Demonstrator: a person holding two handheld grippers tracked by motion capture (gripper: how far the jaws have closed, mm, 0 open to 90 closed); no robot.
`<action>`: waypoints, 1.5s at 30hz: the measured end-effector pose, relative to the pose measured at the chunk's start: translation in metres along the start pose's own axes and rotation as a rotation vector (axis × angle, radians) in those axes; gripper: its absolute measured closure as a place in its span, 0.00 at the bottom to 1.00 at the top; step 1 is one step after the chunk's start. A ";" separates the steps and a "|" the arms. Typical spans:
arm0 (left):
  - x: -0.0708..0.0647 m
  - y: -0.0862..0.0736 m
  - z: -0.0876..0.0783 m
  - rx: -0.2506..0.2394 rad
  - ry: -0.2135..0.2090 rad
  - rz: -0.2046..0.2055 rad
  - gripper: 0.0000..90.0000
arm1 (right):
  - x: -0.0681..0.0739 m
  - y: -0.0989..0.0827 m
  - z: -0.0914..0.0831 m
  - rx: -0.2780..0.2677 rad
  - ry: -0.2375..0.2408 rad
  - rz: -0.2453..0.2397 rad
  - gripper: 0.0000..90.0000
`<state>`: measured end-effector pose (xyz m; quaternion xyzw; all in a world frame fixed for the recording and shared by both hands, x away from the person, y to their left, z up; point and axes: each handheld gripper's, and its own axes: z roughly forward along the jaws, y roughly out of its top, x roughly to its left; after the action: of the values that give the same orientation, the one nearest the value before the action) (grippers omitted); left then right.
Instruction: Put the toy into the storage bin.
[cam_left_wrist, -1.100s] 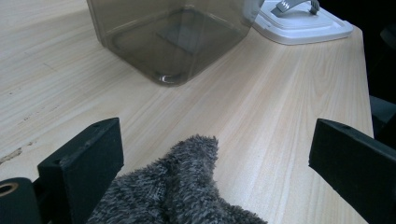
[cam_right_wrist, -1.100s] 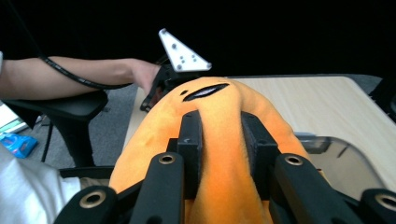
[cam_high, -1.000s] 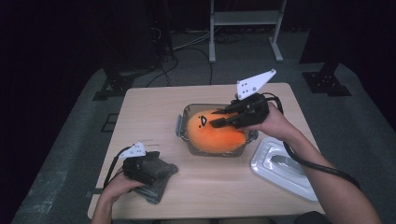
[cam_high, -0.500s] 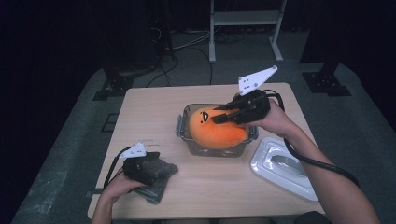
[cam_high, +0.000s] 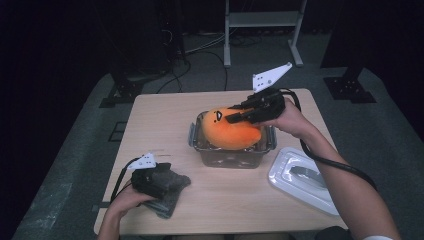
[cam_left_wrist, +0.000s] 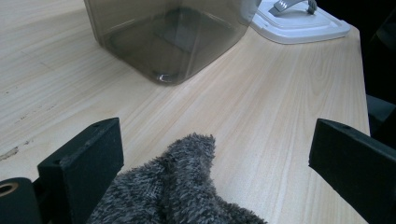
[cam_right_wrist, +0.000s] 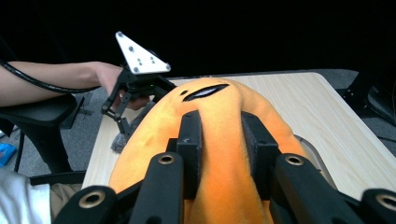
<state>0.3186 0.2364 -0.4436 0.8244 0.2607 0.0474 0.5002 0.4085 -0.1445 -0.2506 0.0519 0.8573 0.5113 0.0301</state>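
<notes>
An orange plush toy (cam_high: 230, 134) with a dark face mark hangs over a clear plastic container (cam_high: 227, 161) at the table's middle, its underside about level with the rim. My right gripper (cam_high: 236, 116) is shut on the plush toy (cam_right_wrist: 219, 107), and the jaws of the right gripper (cam_right_wrist: 222, 140) pinch its back. At the near left my left gripper (cam_high: 162, 181) rests over a grey fuzzy cloth (cam_high: 172, 195). In the left gripper view that gripper (cam_left_wrist: 215, 154) stands open, with the cloth (cam_left_wrist: 182, 186) lying loose between its jaws.
A white lid (cam_high: 300, 179) with a grey handle lies at the near right of the wooden table (cam_high: 165, 125). In the left gripper view the container (cam_left_wrist: 168, 42) and the lid (cam_left_wrist: 299, 21) lie ahead. A dark floor and a metal stand surround the table.
My right gripper has carried the plush toy a little toward the table's far side over the container. The left gripper and the cloth have kept still.
</notes>
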 end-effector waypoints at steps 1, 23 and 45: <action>0.000 0.000 0.000 0.000 -0.001 0.000 0.03 | -0.003 -0.001 0.001 0.001 -0.001 0.002 0.79; 0.002 0.000 0.002 0.004 -0.012 0.003 0.03 | -0.033 -0.022 0.020 0.031 -0.022 0.041 0.79; 0.001 0.000 0.001 0.003 -0.013 -0.001 0.03 | -0.051 -0.043 0.037 0.070 -0.030 0.079 0.79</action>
<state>0.3195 0.2362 -0.4446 0.8253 0.2579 0.0414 0.5006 0.4609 -0.1389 -0.3058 0.0942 0.8715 0.4809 0.0209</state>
